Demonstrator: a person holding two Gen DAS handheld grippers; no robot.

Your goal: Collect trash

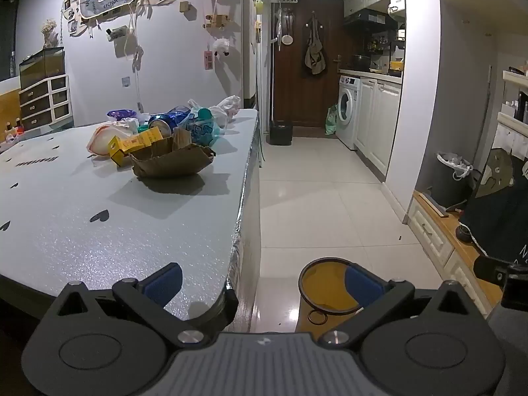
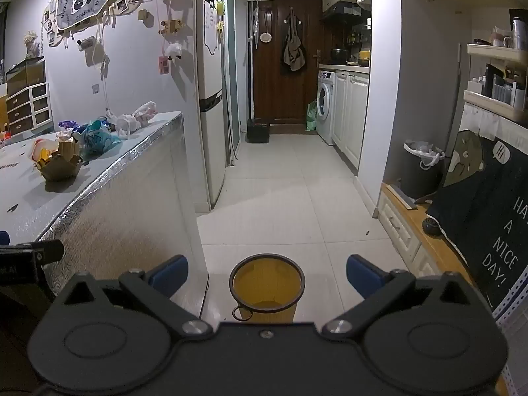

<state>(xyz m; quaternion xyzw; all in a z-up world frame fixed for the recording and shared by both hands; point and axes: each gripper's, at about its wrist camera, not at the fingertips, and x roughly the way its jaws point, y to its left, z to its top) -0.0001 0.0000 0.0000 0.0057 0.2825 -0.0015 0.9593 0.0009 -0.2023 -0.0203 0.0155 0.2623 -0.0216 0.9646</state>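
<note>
A pile of trash lies on the grey table: a torn brown cardboard tray, a yellow box, a blue can, a blue-printed plastic bag and crumpled white bags. The pile also shows in the right wrist view. A yellow bin with a black rim stands on the floor beside the table; it also shows in the left wrist view. My left gripper is open and empty over the table's near corner. My right gripper is open and empty above the bin.
The table's foil-wrapped edge runs toward a fridge. A tiled corridor leads to a brown door, a washing machine and a black bin. A low wooden bench with a dark pail stands at right.
</note>
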